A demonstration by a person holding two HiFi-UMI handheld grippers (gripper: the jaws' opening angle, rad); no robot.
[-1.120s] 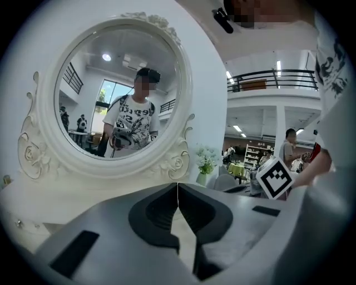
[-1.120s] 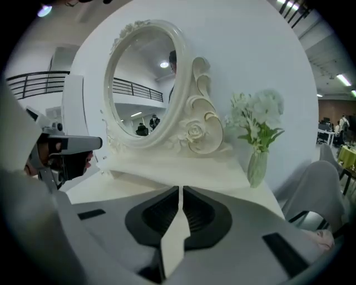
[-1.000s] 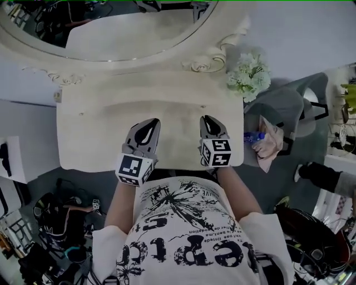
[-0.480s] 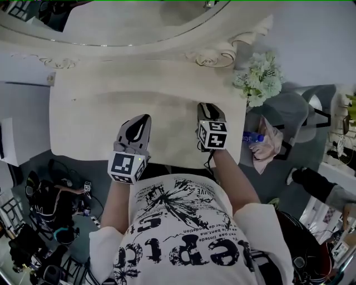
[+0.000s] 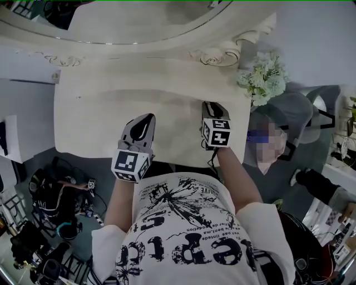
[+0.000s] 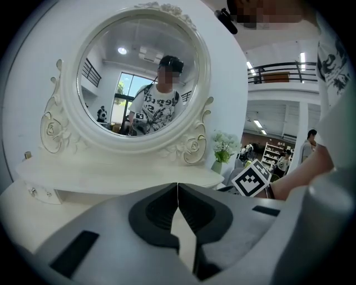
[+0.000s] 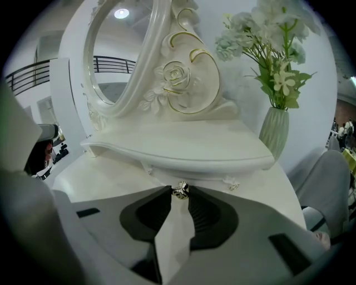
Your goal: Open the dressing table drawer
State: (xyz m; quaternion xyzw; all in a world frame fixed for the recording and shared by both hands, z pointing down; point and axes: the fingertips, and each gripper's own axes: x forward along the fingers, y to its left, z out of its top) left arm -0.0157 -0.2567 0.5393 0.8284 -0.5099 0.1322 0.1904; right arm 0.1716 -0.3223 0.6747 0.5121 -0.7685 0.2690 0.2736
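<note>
- At the middle of the head view we see the cream-white carved wooden dressing table (image 5: 94,122), with its oval white-framed mirror (image 5: 139,16) along the top edge.
- Our task's thing, the shallow cream drawer (image 7: 208,178), shows only in the right gripper view. Its front sits under the overhang of the raised shelf, at the centre of that frame, and we cannot see inside it.
- The black-and-grey right gripper (image 7: 179,192) has its jaws drawn in on the drawer's small shiny metal knob (image 7: 179,190), one tip on each side of it.
- In the head view the right gripper (image 5: 210,107) reaches the shelf's front edge right of centre, but the knob and drawer are hidden there.
- The matching left gripper (image 6: 177,189) has its jaws pressed together, only a thin seam between them, and holds nothing. In the head view it (image 5: 146,120) hovers over the tabletop left of centre.
- A pale green ribbed vase (image 7: 273,133) at the right of the right gripper view holds a bunch of white and green flowers (image 7: 267,33). The head view shows only the flowers (image 5: 266,78), upper right.
- Only the left gripper view shows the mirror face-on, reflecting a person in a white printed T-shirt. It also shows a second small drawer front (image 6: 47,195) at lower left and the right gripper's black-and-white marker cube (image 6: 250,179).
</note>
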